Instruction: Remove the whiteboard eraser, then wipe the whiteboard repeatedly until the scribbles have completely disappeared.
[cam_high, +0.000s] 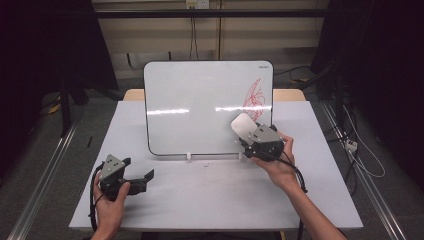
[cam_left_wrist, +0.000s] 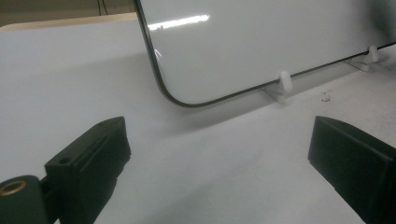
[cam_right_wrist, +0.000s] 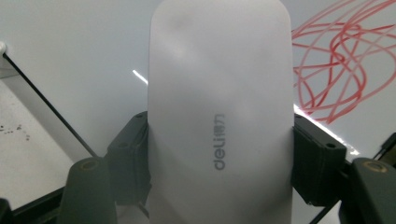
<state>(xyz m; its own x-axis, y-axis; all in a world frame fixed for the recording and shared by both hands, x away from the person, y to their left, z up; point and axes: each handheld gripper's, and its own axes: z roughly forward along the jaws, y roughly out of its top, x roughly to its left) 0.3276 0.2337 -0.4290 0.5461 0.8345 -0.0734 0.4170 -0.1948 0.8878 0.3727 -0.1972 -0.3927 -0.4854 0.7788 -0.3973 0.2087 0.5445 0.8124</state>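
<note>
Left gripper (cam_high: 142, 179) first: it sits low over the white table (cam_high: 210, 200) near the front left, held in the person's left hand (cam_high: 111, 202), jaws spread wide apart with nothing between them, just bare tabletop showing in the gap in the left gripper view. Ahead of those fingertips and a bit off to the right stands the whiteboard (cam_high: 200, 107), propped nearly upright on small white clip feet (cam_left_wrist: 284, 82), its rounded lower left corner being the closest bit to that gripper, though the two are clearly apart. Moving across, the board's face is mostly blank until you get to the red scribble (cam_high: 255, 95) up near its right side. Then the right gripper (cam_high: 243, 131), in the person's right hand (cam_high: 277, 165), clenched on a white eraser (cam_right_wrist: 219, 112) with grey "deli" lettering on its back; both black pads press on its long sides in the right gripper view. Eraser sticks out well past the fingertips, up against the board's lower right area, and the scribble is just beyond and to the right of its far end
</note>
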